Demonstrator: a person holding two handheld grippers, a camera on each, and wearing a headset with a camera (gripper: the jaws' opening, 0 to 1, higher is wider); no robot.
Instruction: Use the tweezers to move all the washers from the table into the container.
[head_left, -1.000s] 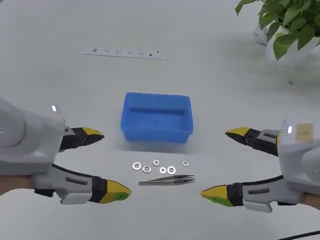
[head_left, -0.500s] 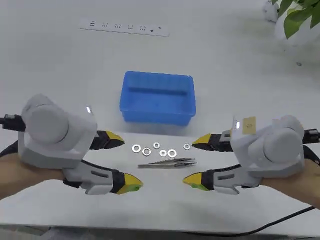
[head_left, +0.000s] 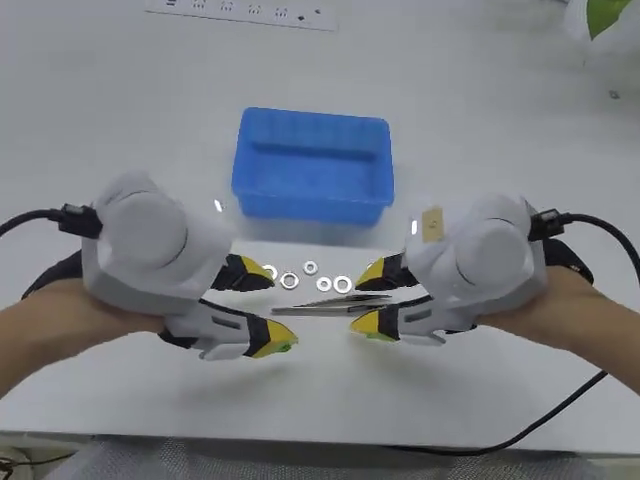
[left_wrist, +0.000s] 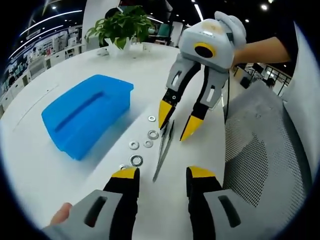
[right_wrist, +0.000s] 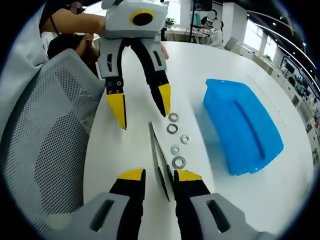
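Head view: the left gripper (head_left: 272, 312) and the right gripper (head_left: 362, 300) face each other low over the white table (head_left: 500, 120), with their yellow tips near one another.

Left gripper: the jaws stand wide apart and hold nothing. Its tips sit at one end of the tweezers (head_left: 325, 305), one tip on each side, and its upper tip overlaps the end of the washer row.

Right gripper: the jaws are apart, at a narrower gap. In the right gripper view the other end of the tweezers runs in between the two jaws. The jaws are not closed on it, and contact cannot be confirmed.

The tweezers lie flat on the table, crosswise between the two grippers.

Five washers (head_left: 342, 284) lie on the table in a loose row just beyond the tweezers, between them and the container (head_left: 312, 165).

The container is a blue tray that stands on the table a little beyond the washers.

Other items: a power strip (head_left: 240, 10) lies at the table's far edge, and in the left gripper view a potted plant (left_wrist: 122, 25) stands on the table beyond the container.
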